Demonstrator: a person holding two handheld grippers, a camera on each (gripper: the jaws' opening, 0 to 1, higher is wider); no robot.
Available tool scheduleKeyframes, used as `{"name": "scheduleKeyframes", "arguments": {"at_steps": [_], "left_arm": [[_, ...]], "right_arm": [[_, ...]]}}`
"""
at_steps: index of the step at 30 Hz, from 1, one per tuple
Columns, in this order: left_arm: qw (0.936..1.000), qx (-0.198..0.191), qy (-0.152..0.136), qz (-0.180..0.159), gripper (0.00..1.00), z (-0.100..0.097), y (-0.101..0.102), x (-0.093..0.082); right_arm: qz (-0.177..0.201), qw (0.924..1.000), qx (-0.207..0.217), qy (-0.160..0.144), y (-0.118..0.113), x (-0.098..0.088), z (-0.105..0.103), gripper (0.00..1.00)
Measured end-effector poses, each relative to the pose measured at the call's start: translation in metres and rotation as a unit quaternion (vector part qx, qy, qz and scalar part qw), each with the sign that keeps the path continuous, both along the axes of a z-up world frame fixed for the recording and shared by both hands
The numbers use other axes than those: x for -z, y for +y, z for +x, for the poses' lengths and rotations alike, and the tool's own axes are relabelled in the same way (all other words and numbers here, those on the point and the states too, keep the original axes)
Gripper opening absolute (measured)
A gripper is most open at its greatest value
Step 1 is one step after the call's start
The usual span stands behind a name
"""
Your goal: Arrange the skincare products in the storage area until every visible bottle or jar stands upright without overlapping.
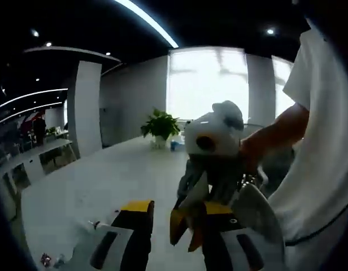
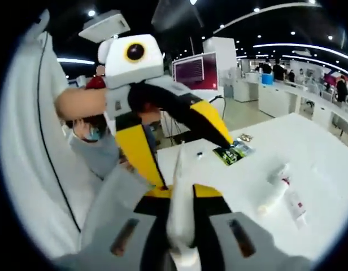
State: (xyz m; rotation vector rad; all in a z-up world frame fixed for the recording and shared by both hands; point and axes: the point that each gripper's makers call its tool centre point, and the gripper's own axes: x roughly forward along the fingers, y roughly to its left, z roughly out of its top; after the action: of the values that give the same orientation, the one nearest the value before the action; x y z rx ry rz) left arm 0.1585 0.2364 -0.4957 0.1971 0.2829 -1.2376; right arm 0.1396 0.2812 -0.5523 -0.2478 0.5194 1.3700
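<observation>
In the right gripper view my right gripper (image 2: 181, 195) is shut on a slim white tube (image 2: 179, 169) that stands up between its yellow-tipped jaws. My left gripper (image 2: 188, 164) comes in from the left, with its black and yellow fingers spread wide on either side of the tube. On the white table (image 2: 326, 169) to the right lie two white tubes (image 2: 273, 193) (image 2: 295, 204) on their sides, and a green sachet (image 2: 233, 152) lies farther back. In the left gripper view my left gripper (image 1: 175, 208) stands open, and the right gripper (image 1: 182, 223) points into its gap.
A person in a white shirt (image 1: 326, 169) stands close on the right. The long white table (image 1: 95, 186) runs away to a potted plant (image 1: 160, 125) by the window. Small items (image 1: 47, 259) lie at its near left corner. Office desks (image 2: 287, 96) stand behind.
</observation>
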Motion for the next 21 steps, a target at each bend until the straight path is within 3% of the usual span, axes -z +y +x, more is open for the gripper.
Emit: {"name": "scheduleKeyframes", "arguments": {"at_steps": [5,8,10,21], "left_arm": [[0.9987,0.041,0.009,0.029,0.25,-0.013,-0.005,0.008],[0.9985,0.045,0.010,0.031,0.23,-0.015,-0.006,0.008],[0.9968,0.065,0.026,0.037,0.18,-0.023,-0.006,0.010],[0.9856,0.135,0.047,0.091,0.10,-0.046,-0.005,0.021]], "right_arm": [[-0.007,0.9999,-0.012,0.000,0.002,0.003,-0.004,0.12],[-0.013,0.9997,-0.022,0.000,0.001,0.004,-0.008,0.12],[-0.015,0.9995,-0.028,0.002,0.002,0.005,-0.011,0.12],[-0.056,0.9937,-0.096,-0.014,0.010,0.019,-0.033,0.12]]}}
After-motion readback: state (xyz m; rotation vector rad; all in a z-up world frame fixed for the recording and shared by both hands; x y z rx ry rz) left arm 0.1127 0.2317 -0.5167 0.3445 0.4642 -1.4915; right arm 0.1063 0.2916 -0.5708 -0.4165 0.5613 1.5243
